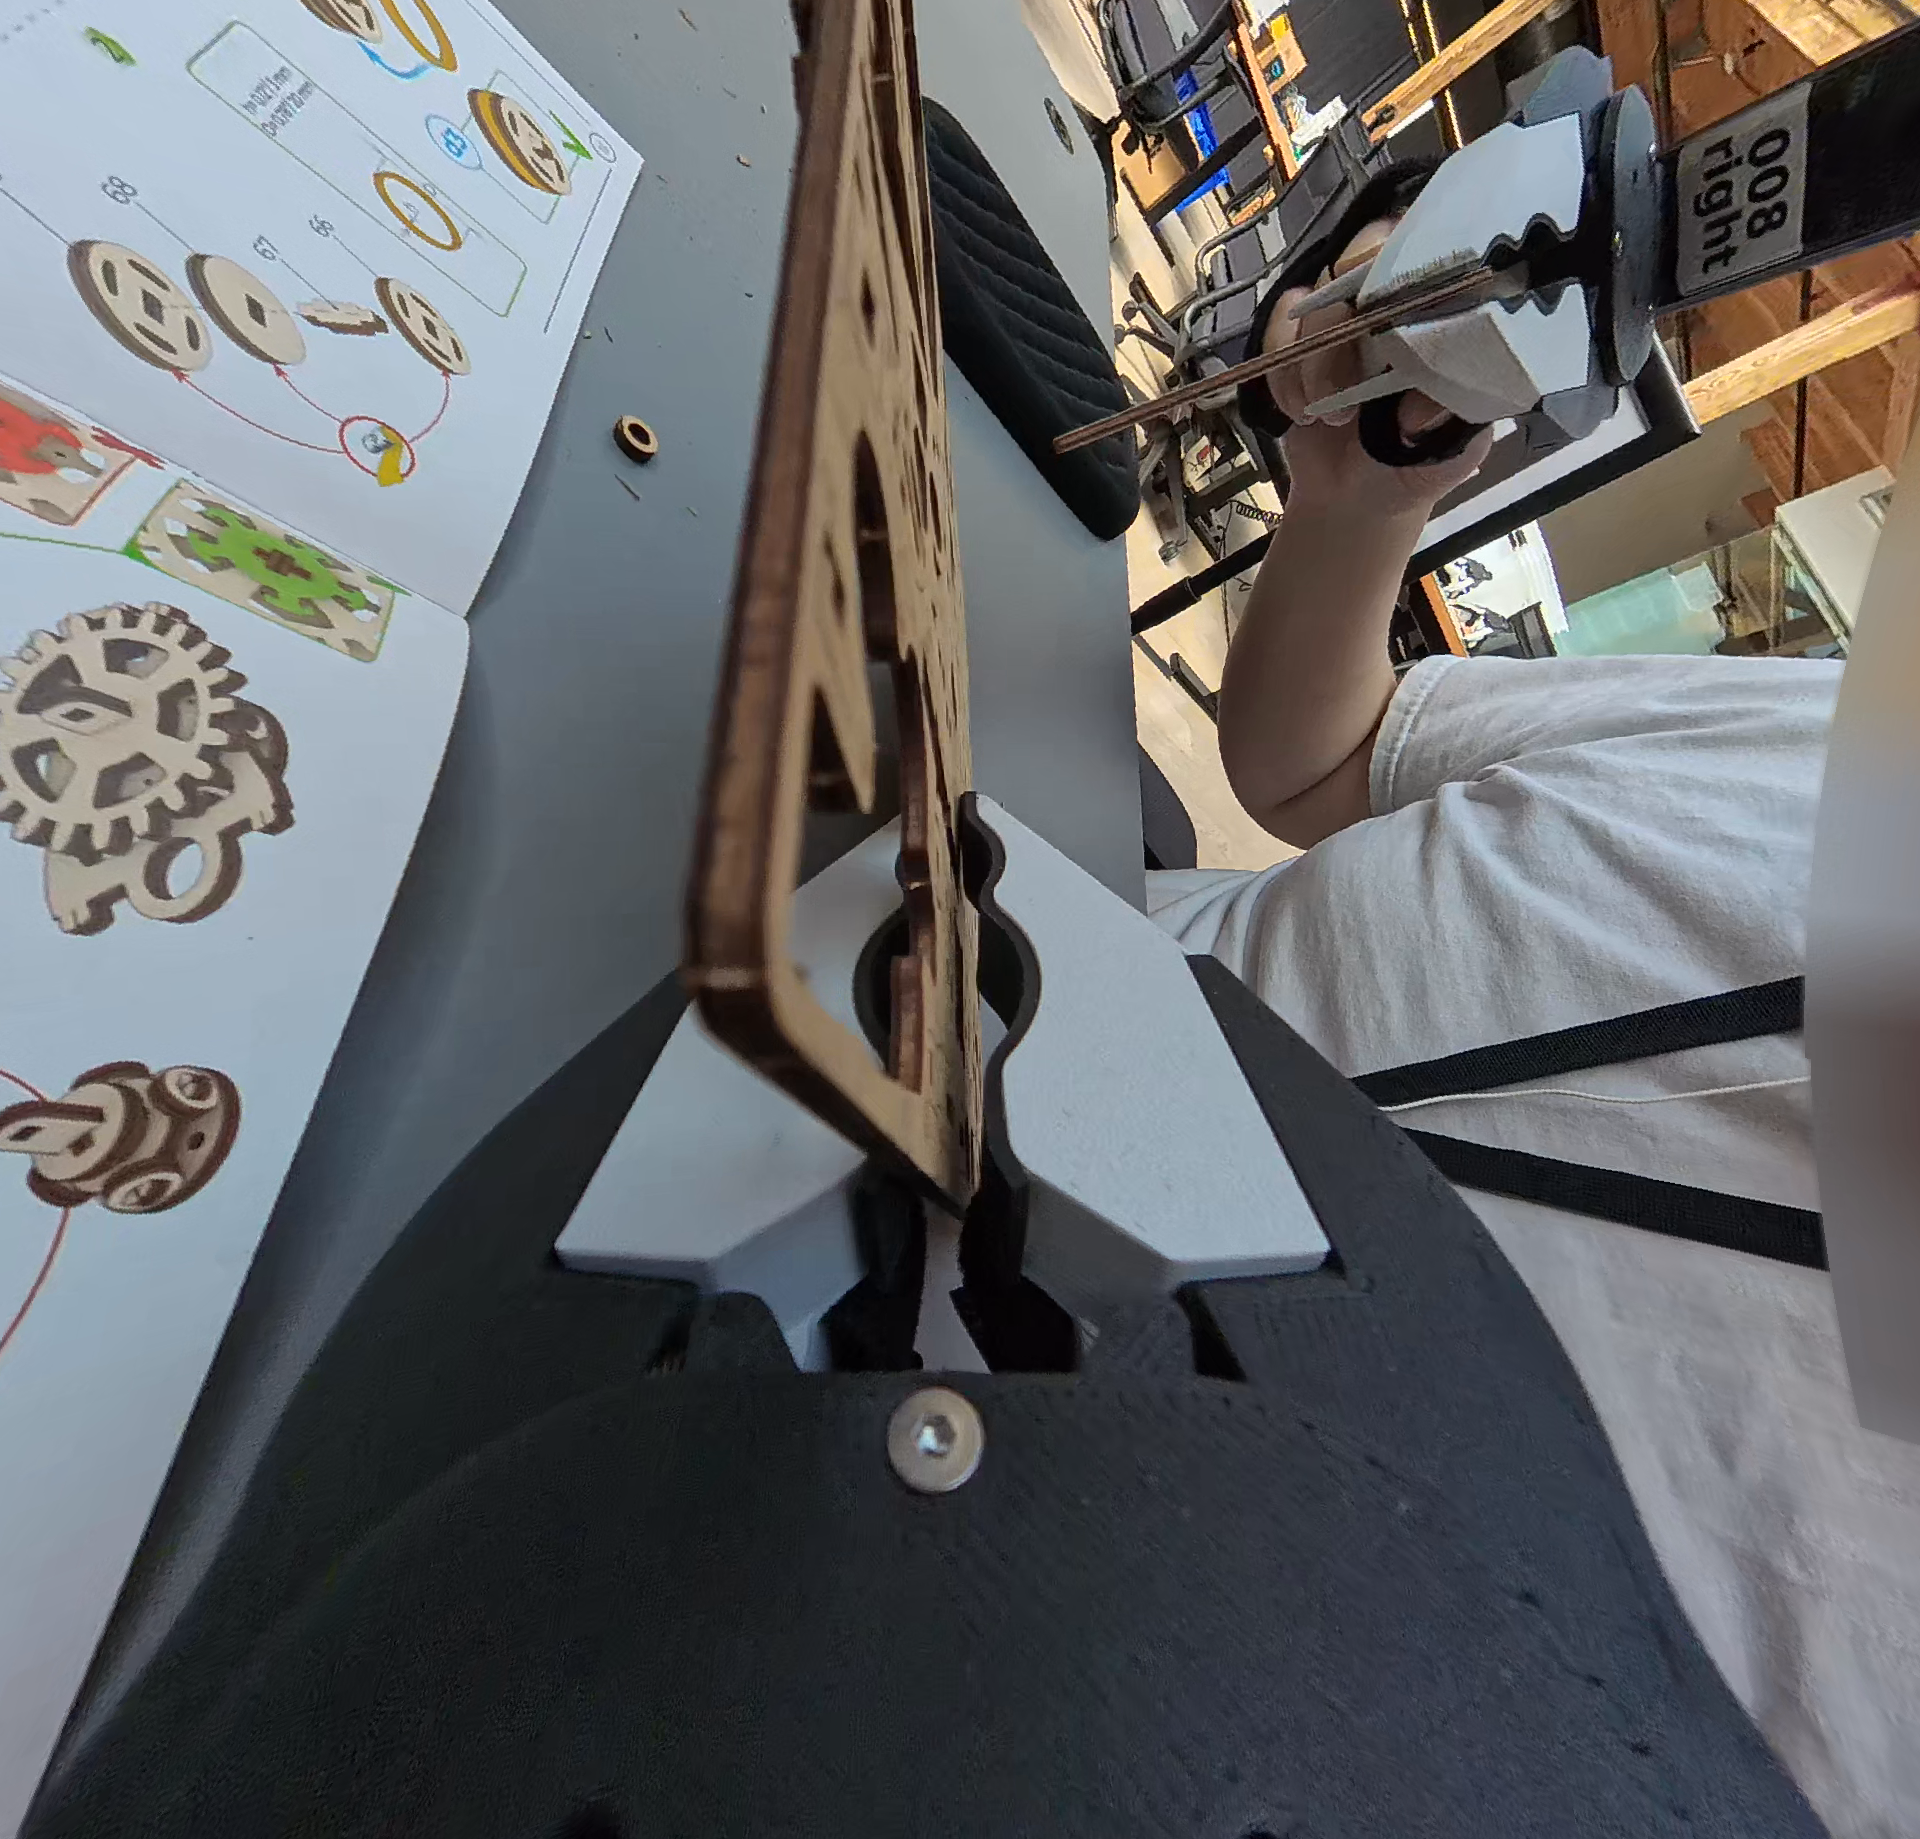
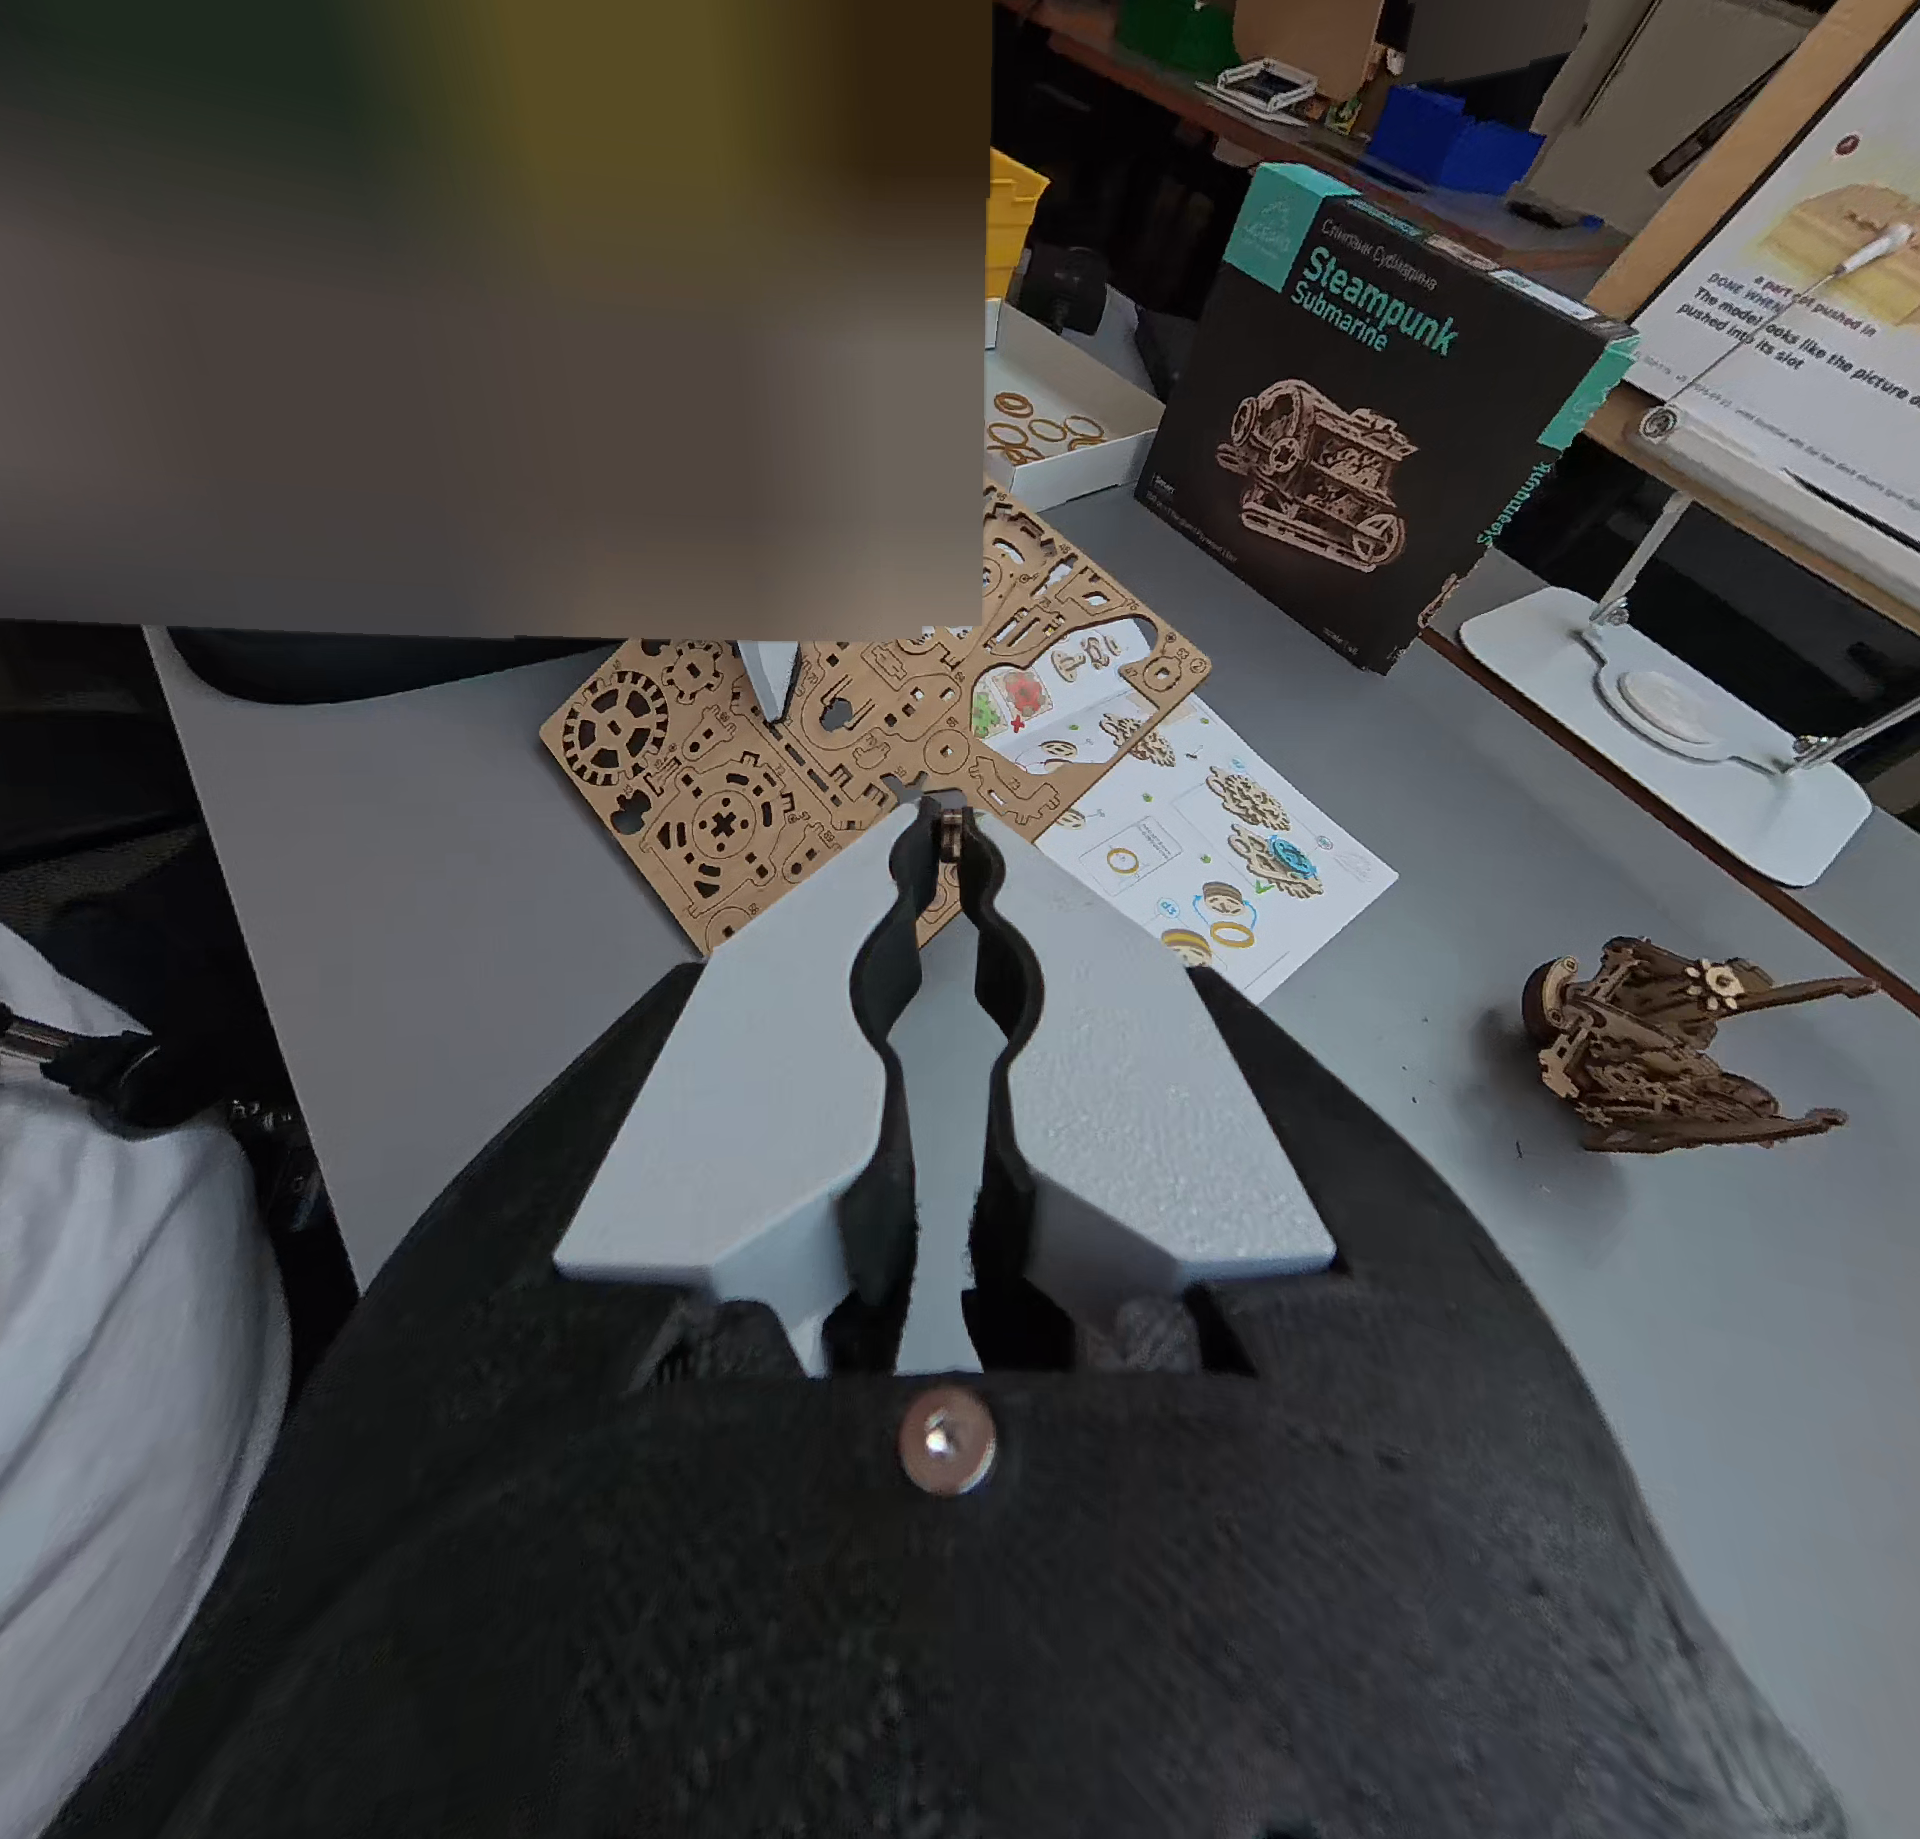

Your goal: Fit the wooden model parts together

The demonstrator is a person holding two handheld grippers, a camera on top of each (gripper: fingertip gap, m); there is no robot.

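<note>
Workshop: grey worktable (image 2: 416, 854), storage bins (image 2: 1455, 142), wooden racks (image 1: 1766, 44).

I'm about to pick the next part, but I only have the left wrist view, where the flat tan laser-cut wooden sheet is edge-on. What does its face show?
Observer: In the right wrist view, gear-shaped parts fill the sheet's left end; a large hole gapes at its right end.
Operator: Where's the partly built model?
Observer: The dark-brown wooden model stands on the grey table, right of the white instruction booklet.
Operator: And the right gripper's tips?
Observer: Shut on a thin wooden piece, in front of the sheet's near edge.
</note>
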